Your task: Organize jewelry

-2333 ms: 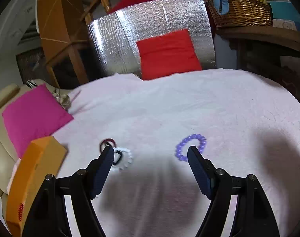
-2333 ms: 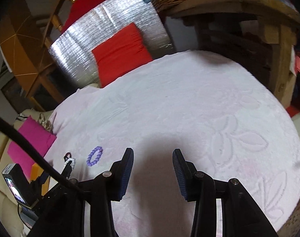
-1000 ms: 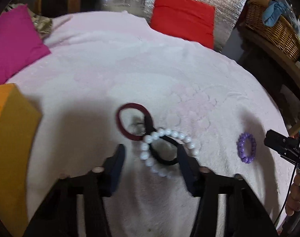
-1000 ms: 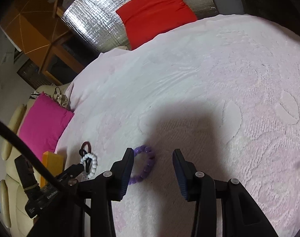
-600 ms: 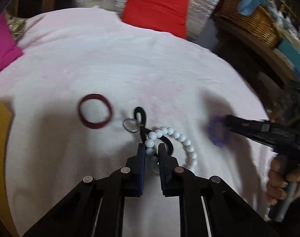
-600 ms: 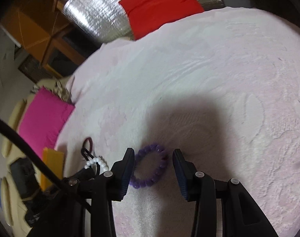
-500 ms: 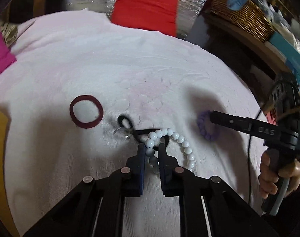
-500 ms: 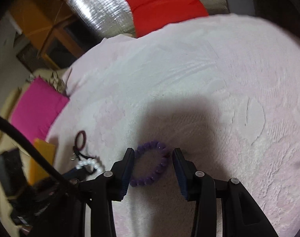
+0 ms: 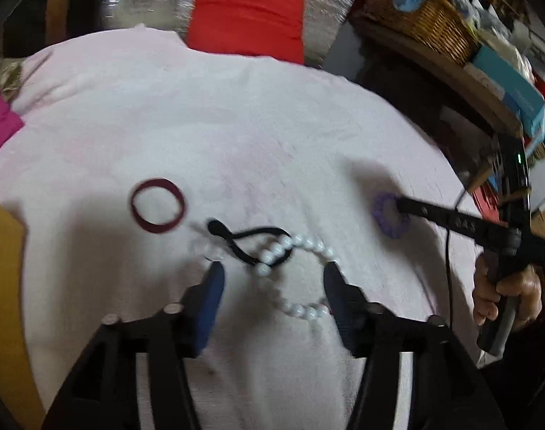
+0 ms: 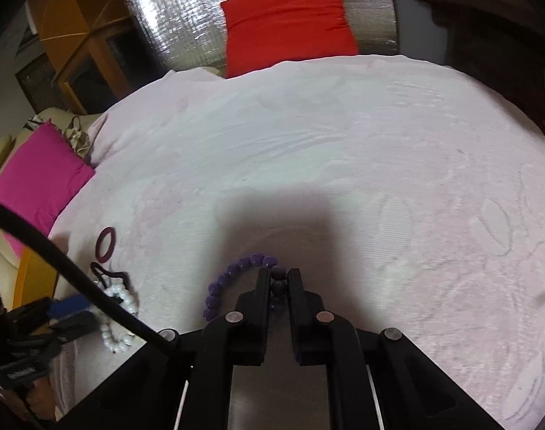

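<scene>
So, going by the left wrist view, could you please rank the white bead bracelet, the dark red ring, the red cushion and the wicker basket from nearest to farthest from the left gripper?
1. White bead bracelet: between the opening fingers of the left gripper.
2. Dark red ring: just beyond, up-left.
3. Red cushion: past the blanket's far edge.
4. Wicker basket: upper right; too close to the cushion to rank firmly.

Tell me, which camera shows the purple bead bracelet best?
The right wrist view: the purple bead bracelet lies close, its beads distinct, pinched by the right gripper. The left wrist view shows it small and blurred.
</scene>
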Demonstrator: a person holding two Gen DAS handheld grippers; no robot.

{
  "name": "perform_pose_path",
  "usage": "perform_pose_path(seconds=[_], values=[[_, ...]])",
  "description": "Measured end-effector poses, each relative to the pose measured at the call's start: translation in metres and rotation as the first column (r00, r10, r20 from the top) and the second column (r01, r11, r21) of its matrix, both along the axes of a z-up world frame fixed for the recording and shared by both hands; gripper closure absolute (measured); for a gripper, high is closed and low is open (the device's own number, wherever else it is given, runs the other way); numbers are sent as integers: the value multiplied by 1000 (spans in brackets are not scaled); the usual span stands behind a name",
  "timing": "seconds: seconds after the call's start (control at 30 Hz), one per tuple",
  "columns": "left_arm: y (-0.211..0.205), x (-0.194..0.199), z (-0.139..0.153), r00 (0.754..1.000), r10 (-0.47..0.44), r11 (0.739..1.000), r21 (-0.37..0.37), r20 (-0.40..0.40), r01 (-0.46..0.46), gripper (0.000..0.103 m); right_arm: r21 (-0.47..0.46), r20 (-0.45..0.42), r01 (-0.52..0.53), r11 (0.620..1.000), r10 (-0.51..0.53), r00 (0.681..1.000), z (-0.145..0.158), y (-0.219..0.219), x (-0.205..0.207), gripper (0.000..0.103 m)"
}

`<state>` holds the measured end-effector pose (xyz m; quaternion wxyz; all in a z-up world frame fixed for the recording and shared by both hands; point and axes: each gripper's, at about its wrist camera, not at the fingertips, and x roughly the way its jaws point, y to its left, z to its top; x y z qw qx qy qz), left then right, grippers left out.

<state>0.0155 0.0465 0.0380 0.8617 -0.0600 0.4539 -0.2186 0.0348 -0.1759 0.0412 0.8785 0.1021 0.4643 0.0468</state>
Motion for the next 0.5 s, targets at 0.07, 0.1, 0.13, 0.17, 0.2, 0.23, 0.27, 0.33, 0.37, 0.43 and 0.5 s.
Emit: perform_pose_path(seconds=[0.07,0.1,0.13,0.17,0.2,0.23,0.27,0.33,0.37,0.43,0.5], values=[[15,8,1,998,63,996,-54,-19,-64,42,12,-3,10,1000,-10,1000,1,-6,-3,93],[20,8,0,995,91,993,-74,-28,-93,42,19,-5,11,1000,-11,1000,0,-9,-4,93],[25,13,-4,990,130,986,-103,-52,-134,42,27,-8,11,1000,-11,1000,0,-11,-5,93],[26,17,-7,986,148,980,-120,-72,-156,42,37,-14,10,999,-9,1000,-1,-11,-6,93],[26,22,-11,982,166,975,-135,-90,-177,42,42,-19,7,999,-6,1000,-2,-10,-6,93],[24,25,-14,978,181,971,-141,-100,-194,43,43,-21,5,999,-4,1000,-3,-9,-5,93],[22,28,-16,976,192,968,-144,-107,-206,43,41,-22,2,999,-1,1000,-3,-7,-5,93],[15,37,-22,969,213,962,-147,-125,-231,45,41,-20,-4,999,5,1000,-4,-4,-6,93],[12,40,-24,967,221,959,-150,-130,-239,50,43,-20,-8,999,9,1000,-4,-3,-6,93],[7,43,-27,964,227,958,-147,-137,-247,77,44,-19,-11,999,12,1000,-5,-3,-8,93],[1,44,-28,966,221,962,-134,-130,-238,86,46,-18,-13,999,14,1000,-4,-4,-8,93]])
